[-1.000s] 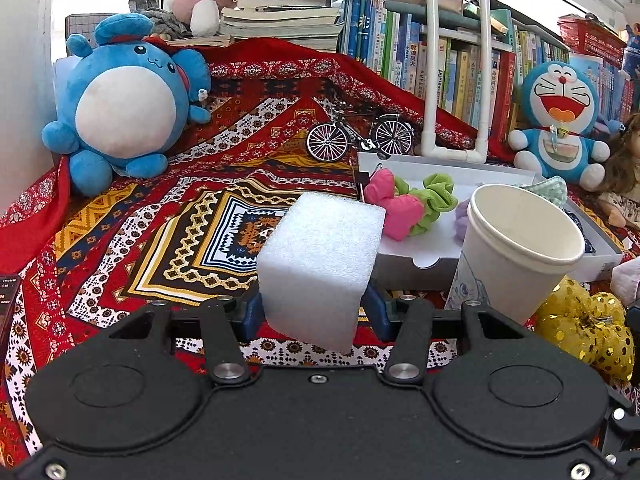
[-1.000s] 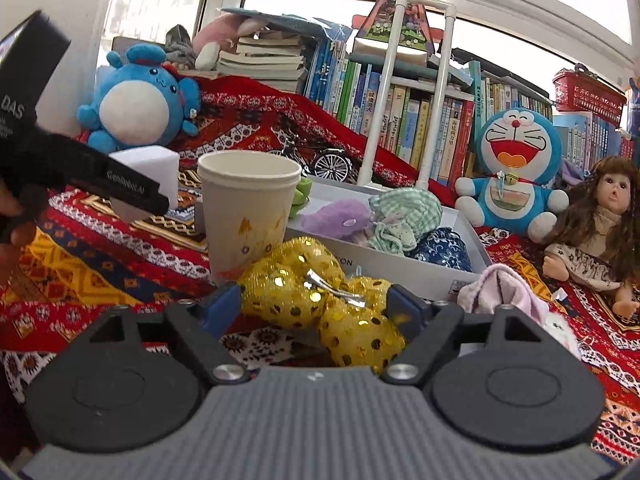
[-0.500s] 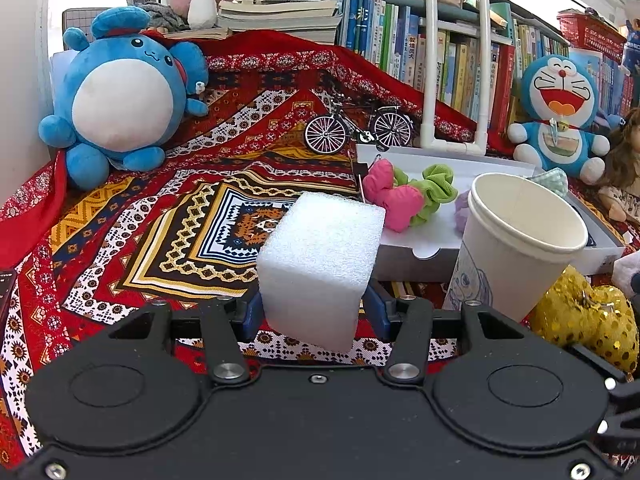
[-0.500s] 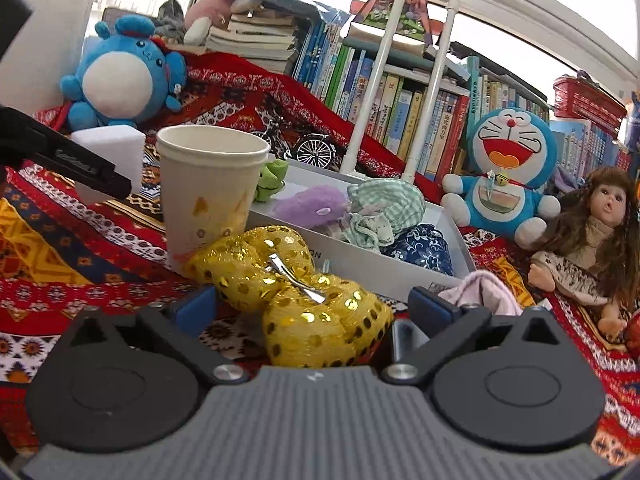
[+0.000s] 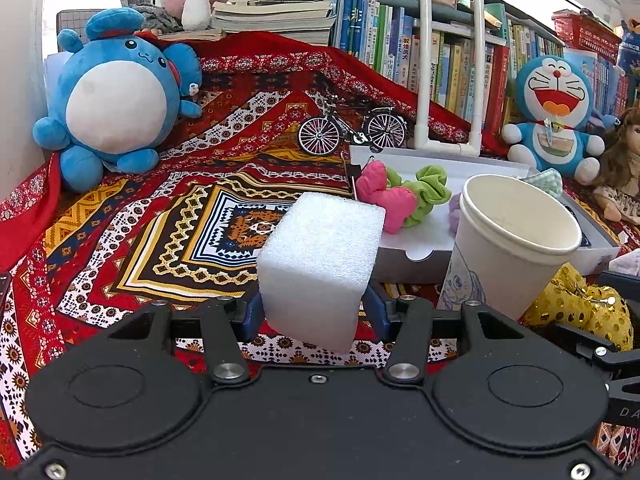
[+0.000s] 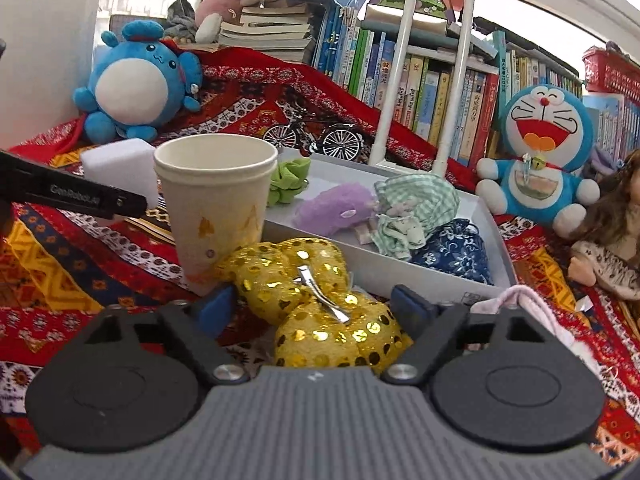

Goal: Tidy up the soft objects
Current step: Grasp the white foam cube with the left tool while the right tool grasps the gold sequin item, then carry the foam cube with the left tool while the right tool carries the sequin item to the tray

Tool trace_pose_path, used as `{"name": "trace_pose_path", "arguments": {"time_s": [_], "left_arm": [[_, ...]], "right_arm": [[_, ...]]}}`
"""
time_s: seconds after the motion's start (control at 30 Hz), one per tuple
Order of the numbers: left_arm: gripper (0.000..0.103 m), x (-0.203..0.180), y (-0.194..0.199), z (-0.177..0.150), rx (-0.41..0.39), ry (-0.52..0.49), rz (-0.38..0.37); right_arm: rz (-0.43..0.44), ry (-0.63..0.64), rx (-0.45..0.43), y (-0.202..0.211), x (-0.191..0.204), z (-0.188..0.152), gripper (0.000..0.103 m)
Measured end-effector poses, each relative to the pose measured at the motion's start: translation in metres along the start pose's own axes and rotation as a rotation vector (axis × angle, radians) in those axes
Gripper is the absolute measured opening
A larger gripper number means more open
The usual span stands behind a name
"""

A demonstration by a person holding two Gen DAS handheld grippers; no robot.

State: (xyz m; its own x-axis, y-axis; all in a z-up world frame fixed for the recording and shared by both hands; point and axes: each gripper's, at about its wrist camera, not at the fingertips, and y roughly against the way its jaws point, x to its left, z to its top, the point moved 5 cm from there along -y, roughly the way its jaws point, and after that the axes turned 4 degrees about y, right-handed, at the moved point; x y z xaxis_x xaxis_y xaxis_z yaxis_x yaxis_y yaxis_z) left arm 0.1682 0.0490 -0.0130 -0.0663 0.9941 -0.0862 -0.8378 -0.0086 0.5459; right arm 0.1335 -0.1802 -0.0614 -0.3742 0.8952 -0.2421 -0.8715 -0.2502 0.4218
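Note:
My left gripper [image 5: 314, 312] is shut on a white foam block [image 5: 320, 264] and holds it just above the patterned cloth. The block also shows in the right wrist view [image 6: 120, 168], behind the left gripper's arm. My right gripper [image 6: 316, 306] is open, its jaws on either side of a gold sequin bow [image 6: 316, 300] that lies on the cloth; the bow also shows in the left wrist view [image 5: 576, 308]. A white tray [image 6: 496, 224] holds a purple pouch [image 6: 334, 214], green checked cloth [image 6: 412, 208], blue floral pouch [image 6: 456, 252], a green scrunchie [image 5: 428, 192] and a pink bow [image 5: 380, 196].
A paper cup [image 6: 216, 208] stands between the block and the gold bow, touching the bow. A pink cloth [image 6: 532, 308] lies right of the right gripper. A blue plush [image 5: 116, 96], toy bicycle [image 5: 352, 128], Doraemon plush [image 6: 540, 156], doll [image 6: 616, 240] and books ring the cloth.
The right gripper has opened around the gold bow, which now rests on the cloth, and has shifted a little. The left gripper still grips the foam block and has barely moved.

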Motion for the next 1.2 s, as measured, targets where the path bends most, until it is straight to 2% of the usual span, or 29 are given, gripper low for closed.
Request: {"name": "trace_pose_path", "arguments": {"time_s": [0.07, 0.17, 0.2, 0.23, 0.4, 0.9, 1.2], "left_arm": [[0.048, 0.001, 0.001, 0.000, -0.002, 0.005, -0.002], [0.047, 0.002, 0.002, 0.002, -0.007, 0.009, -0.006], [0.047, 0.002, 0.003, 0.003, -0.008, 0.008, -0.008], [0.047, 0.003, 0.004, 0.004, -0.012, 0.007, -0.009], [0.047, 0.002, 0.010, 0.011, -0.029, 0.002, -0.022], [0.046, -0.001, 0.016, 0.028, -0.040, 0.003, -0.075], [0.046, 0.000, 0.015, 0.043, -0.036, 0.031, -0.121]], "right_arm": [[-0.006, 0.009, -0.011, 0.003, 0.002, 0.001, 0.073], [-0.025, -0.008, -0.037, 0.011, 0.001, 0.004, 0.059], [-0.026, -0.017, -0.048, 0.013, 0.000, 0.006, 0.052], [-0.027, -0.027, -0.059, 0.016, -0.002, 0.008, 0.038], [-0.061, -0.041, -0.101, 0.027, -0.005, 0.018, 0.023], [-0.081, -0.096, -0.120, 0.035, -0.021, 0.027, 0.018], [-0.073, -0.192, -0.129, 0.036, -0.041, 0.036, 0.015]]}}
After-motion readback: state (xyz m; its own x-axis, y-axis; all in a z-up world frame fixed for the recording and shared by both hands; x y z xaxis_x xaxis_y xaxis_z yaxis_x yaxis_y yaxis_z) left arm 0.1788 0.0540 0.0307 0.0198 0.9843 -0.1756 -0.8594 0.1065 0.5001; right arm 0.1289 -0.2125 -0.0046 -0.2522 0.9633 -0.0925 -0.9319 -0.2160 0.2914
